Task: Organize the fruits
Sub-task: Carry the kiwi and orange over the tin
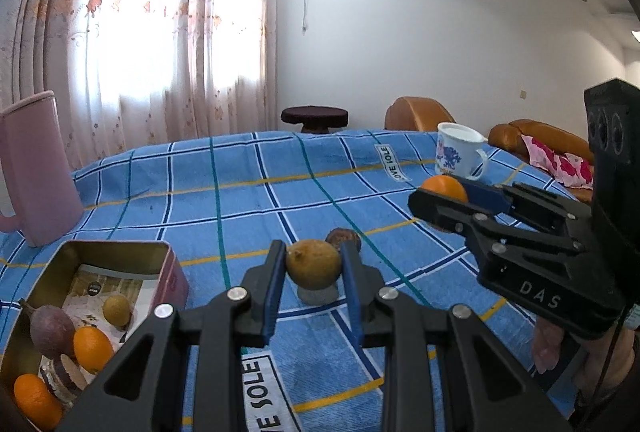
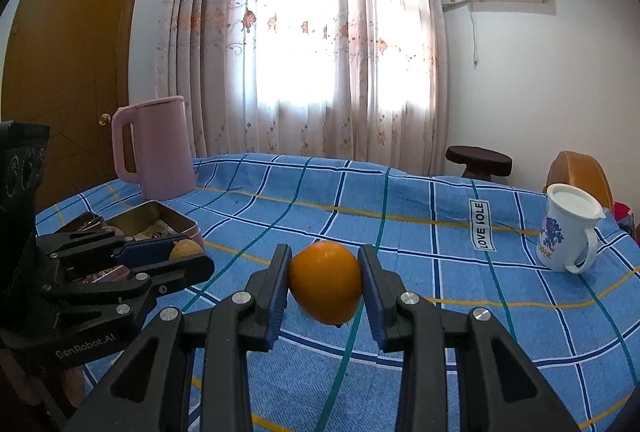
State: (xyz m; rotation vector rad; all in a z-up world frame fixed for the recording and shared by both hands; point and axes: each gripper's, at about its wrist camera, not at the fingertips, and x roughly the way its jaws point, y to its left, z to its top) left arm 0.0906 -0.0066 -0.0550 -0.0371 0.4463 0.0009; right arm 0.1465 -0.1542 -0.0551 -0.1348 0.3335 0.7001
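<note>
Both claws are loaded, your left claw [image 1: 313,268] pinching the yellow-brown fruit [image 1: 313,263] and right claw [image 2: 325,282] the orange [image 2: 326,281] above the table [image 1: 248,192]; carry each to the tin [image 1: 166,252] at near left.

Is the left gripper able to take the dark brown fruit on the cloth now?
Probably not yet. The left gripper is already shut on a yellow-brown fruit, which fills the space between its fingers. The dark brown fruit lies just behind on the blue checked cloth, otherwise unobstructed.
</note>
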